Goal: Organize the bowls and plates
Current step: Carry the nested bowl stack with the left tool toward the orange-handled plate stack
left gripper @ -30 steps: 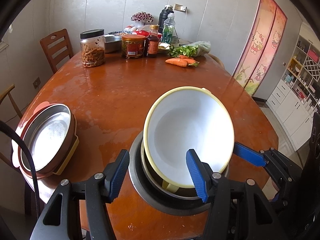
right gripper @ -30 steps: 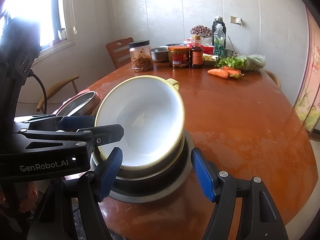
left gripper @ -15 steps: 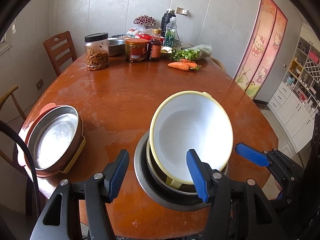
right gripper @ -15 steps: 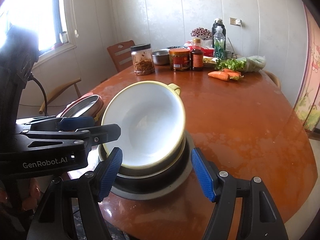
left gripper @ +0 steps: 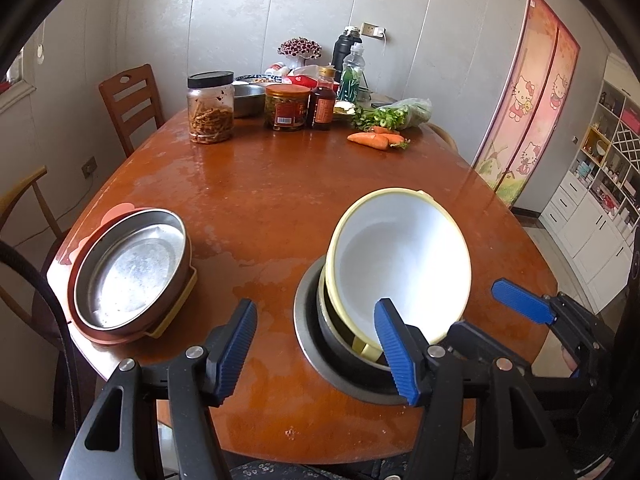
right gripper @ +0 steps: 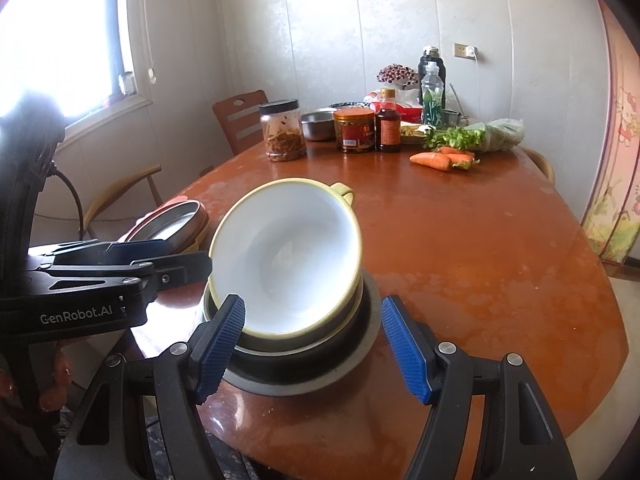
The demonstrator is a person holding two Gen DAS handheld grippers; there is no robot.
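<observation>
Yellow-rimmed bowl [left gripper: 400, 256], white inside, sits at the near right of the wooden table [left gripper: 280, 184], tipped up toward the far right, its low edge down inside a dark bowl [left gripper: 332, 332] that itself rests in a wide steel basin [left gripper: 304, 320]. From the left wrist: left gripper [left gripper: 314, 308] has its blue pads set moderately wide and has just been easing apart a little. The right-hand pad stands in front of the bowl's near rim, the left-hand pad over bare tabletop; nothing is clamped. Whether that pad touches the rim I cannot tell. Right gripper [left gripper: 488, 312] comes in from the right edge, just beside the bowl. Near left of the table: a shallow steel pan [left gripper: 128, 276] nested in a reddish tray [left gripper: 92, 328], well apart from the bowl stack. Far end: a black-lidded jar [left gripper: 211, 110], a red-labelled jar [left gripper: 286, 108], a dark sauce bottle [left gripper: 322, 106], greens [left gripper: 392, 114], carrots [left gripper: 370, 140]. From the right wrist: the bowl [right gripper: 288, 256] is near centre, tilted toward the near left, one small handle at its far rim. The right gripper [right gripper: 313, 304] is spread fairly wide, pads either side of the stack's near edge, the left pad overlapping the bowl's rim and gripping nothing. The left gripper [right gripper: 188, 256] reaches in from the left, fingertip right at the bowl's left rim. Pan and tray [right gripper: 176, 220] lie beyond it.
</observation>
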